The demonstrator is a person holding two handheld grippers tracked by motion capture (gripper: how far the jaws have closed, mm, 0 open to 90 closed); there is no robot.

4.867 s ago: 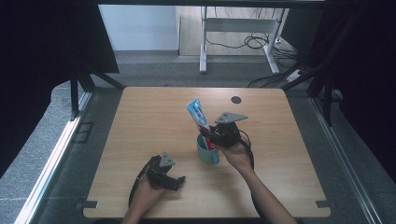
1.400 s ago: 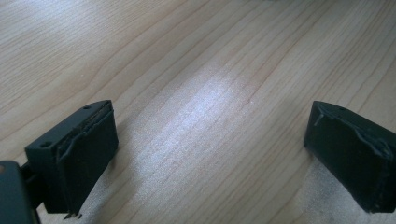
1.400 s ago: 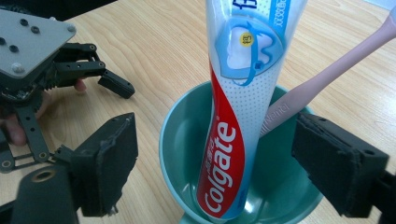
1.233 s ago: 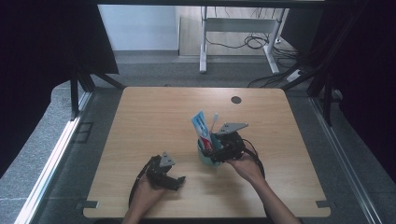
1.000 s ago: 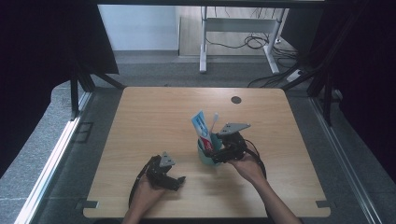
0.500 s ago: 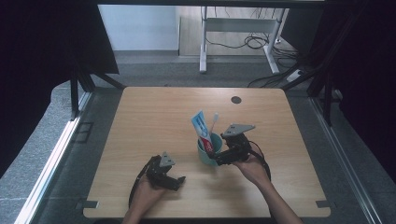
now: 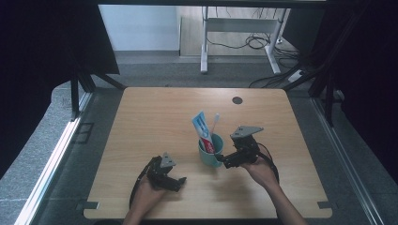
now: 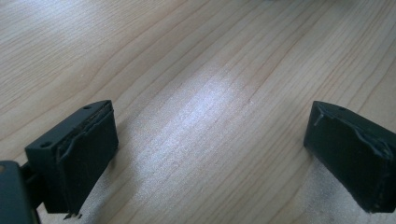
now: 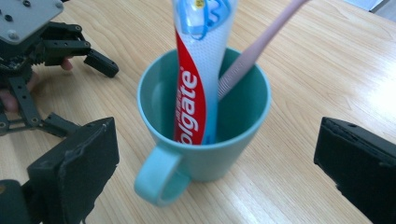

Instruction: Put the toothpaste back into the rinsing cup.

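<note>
the teal mug (image 7: 210,150) stands upright near the middle of the counter (image 7: 155,117), its handle turned toward the person's side. a toothpaste tube (image 9: 196,79) and a pink toothbrush (image 9: 254,49) stand inside it, both leaning on the rim and rising well above it.

the right gripper (image 7: 224,161) sits just beside the mug on its right. its jaws have just been opening and now stand wide apart; in the right gripper view the mug lies between them with a gap on each side, so no pad presses on it.

the left gripper (image 7: 179,182) rests low over the counter, near the person's edge and well apart from the mug. its jaws are apart, with bare wood between them.

hazards from this position:
- the mug is top-heavy with tall contents. a jaw catching the rim or the handle as the right gripper moves off would likely tip it.
- the toothbrush is loose. a knock on the mug could pivot it out over the rim.
- the cable trailing from the right gripper could drag against the mug if the hand sweeps sideways rather than straight back.
</note>
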